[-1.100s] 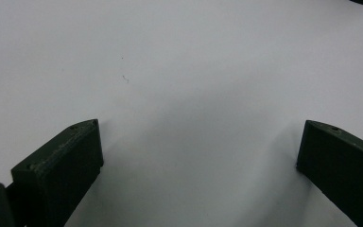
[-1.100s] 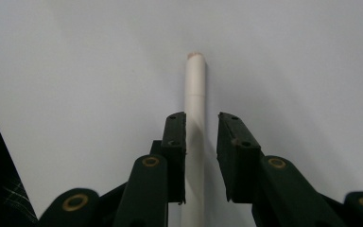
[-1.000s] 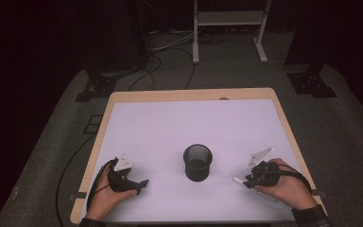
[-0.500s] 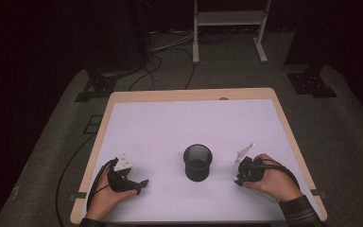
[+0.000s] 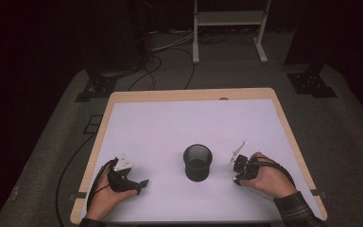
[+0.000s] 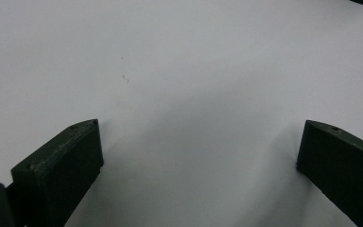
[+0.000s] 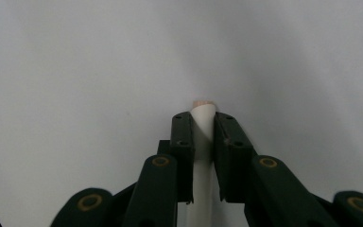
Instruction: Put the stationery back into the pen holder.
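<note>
The right gripper (image 7: 202,124) has its jaws pinching a thin, smooth white stick with a pale, flat-cut tip (image 7: 203,113), held just above the matte white worktop (image 5: 179,127) to the right of the black wire-mesh cylindrical cup (image 5: 198,162). The pick-up looks done; judging by the layout, dropping the stick into the cup remains. The left gripper (image 6: 196,156) rests near the worktop's left front, jaws spread wide over bare surface.

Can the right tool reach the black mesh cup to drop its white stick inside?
Probably yes: the right tool, shut on the white stick, sits beside the mesh cup, with bare table between them.
</note>
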{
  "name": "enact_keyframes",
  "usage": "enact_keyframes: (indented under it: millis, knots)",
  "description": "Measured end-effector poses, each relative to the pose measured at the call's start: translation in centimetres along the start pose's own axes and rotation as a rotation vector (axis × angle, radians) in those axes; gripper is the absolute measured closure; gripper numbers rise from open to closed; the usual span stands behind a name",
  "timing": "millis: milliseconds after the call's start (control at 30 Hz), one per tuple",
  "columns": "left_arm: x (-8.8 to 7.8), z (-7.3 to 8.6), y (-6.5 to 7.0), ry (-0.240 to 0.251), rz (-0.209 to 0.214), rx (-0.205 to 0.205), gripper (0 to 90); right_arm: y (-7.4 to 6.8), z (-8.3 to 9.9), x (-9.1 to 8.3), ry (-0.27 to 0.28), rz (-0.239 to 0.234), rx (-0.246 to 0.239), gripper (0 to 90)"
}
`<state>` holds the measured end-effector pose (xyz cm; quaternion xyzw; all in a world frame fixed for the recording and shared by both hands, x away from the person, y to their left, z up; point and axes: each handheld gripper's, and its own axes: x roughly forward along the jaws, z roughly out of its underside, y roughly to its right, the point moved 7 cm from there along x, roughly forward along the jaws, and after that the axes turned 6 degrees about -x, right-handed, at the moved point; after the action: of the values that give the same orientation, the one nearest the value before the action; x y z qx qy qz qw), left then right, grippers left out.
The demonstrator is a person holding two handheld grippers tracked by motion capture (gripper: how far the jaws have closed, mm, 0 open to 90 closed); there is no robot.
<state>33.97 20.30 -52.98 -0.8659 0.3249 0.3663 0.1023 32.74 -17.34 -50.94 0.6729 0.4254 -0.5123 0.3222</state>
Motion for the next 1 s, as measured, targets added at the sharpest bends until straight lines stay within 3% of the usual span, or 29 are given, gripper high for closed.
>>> enact_keyframes:
  millis: [167,367,767,1000]
  knots:
    - [0.0,0.0,0.0,-0.001,0.001,0.000,0.5,0.2,0.3,-0.1,0.038,-0.008,0.004,78.3]
    - [0.0,0.0,0.0,-0.001,0.001,0.000,0.5,0.5,0.4,-0.6,0.110,-0.023,0.046,78.2]
    - [0.0,0.0,0.0,-0.001,0.001,-0.001,0.4,1.3,-0.8,-3.8,0.379,0.008,0.114,78.2]
    - [0.0,0.0,0.0,-0.001,0.002,-0.004,0.5,1.7,-2.0,-6.5,0.542,0.035,0.131,78.2]
